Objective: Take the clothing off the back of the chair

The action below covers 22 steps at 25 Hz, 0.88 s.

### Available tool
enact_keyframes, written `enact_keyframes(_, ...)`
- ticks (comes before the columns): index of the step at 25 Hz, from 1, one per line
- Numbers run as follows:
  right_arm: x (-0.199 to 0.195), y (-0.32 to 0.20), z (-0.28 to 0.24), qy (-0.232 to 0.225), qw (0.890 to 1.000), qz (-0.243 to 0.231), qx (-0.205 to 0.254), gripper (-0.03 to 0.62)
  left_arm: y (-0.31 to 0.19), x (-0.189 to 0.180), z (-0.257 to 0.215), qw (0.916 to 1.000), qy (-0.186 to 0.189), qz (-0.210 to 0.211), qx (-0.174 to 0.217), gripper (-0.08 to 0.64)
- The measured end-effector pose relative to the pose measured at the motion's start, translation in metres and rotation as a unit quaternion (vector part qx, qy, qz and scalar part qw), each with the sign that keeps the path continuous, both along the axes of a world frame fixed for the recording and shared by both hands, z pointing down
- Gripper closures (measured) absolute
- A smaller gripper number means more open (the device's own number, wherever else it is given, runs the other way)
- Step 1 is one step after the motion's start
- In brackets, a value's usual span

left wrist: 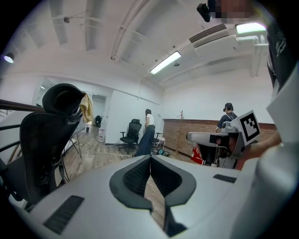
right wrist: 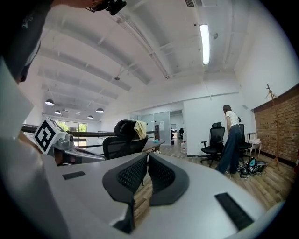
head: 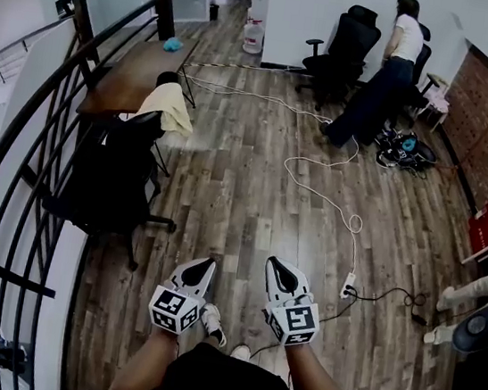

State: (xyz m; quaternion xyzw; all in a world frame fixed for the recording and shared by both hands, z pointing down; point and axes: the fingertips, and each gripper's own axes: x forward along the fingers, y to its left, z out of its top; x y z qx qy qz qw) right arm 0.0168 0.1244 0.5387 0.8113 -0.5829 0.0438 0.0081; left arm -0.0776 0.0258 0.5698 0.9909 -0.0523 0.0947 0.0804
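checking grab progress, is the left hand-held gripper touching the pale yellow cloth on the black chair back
Apart. Head view: bare wood floor separates the left hand-held gripper from the pale yellow cloth.

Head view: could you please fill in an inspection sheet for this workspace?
Surface: wood-plank floor.
Job's things: cream clothing draped over the back of the black chair, untouched.
Clutter: bags by the brick wall.
Grippers: left gripper and right gripper shut, empty, apart from the chair.
Cables: white cable snakes across the floor to a power strip.
Surroundings: railing, desk, standing person.
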Motion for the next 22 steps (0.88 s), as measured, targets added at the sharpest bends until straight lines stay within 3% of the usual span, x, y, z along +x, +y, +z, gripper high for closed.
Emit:
enact_keyframes(10, 0.032, -0.078, -0.008, 0.009, 1.000, -0.012, -0.007, 0.569, -0.074, 0.031, -0.005, 0.9999, 0.009, -0.014, -0.006, 0.548)
enact_keyframes(16, 0.049, -0.117, -0.029, 0.015, 1.000, -0.010, 0.014, 0.569, -0.118, 0.046, -0.009, 0.9998, 0.009, -0.019, -0.006, 0.548)
enact_keyframes(22, 0.054, -0.153, -0.035, 0.025, 0.999, -0.026, -0.004, 0.569, -0.148, 0.063, -0.013, 0.9999, 0.011, -0.007, -0.008, 0.548)
